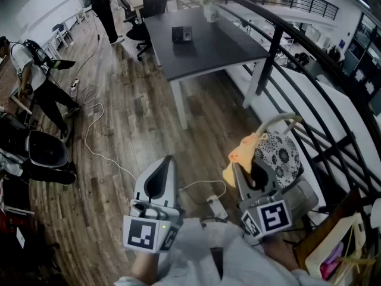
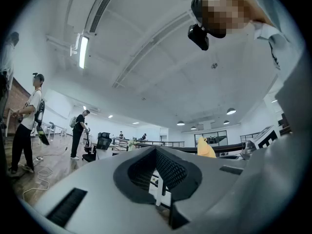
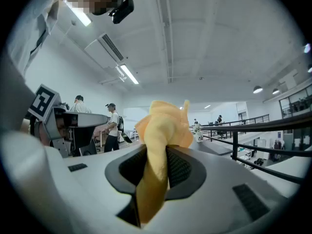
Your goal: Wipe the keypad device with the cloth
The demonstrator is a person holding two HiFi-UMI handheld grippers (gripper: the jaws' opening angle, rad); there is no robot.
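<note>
Lying on the dark table (image 1: 232, 49), the keypad device (image 1: 181, 34) is sitting at about twelve o'clock in the head view, well apart from both grippers. The yellow cloth (image 1: 241, 155) (image 3: 163, 126) is hanging bunched between the jaws of the right gripper (image 1: 245, 170) (image 3: 161, 167), which are pinching it tight, and its loose end is sticking out past their tips. That gripper is hovering at five o'clock above the wooden floor (image 1: 131, 118), just in front of a floral-patterned bag (image 1: 281, 155). The left gripper (image 1: 166, 162) (image 2: 157, 172), at seven o'clock, is pointing toward the table with its jaws pressed together and nothing between them. A white cable (image 1: 95, 130) is trailing across the floor toward ten o'clock, and a dark railing (image 1: 309, 94) is curving along the three o'clock side.
</note>
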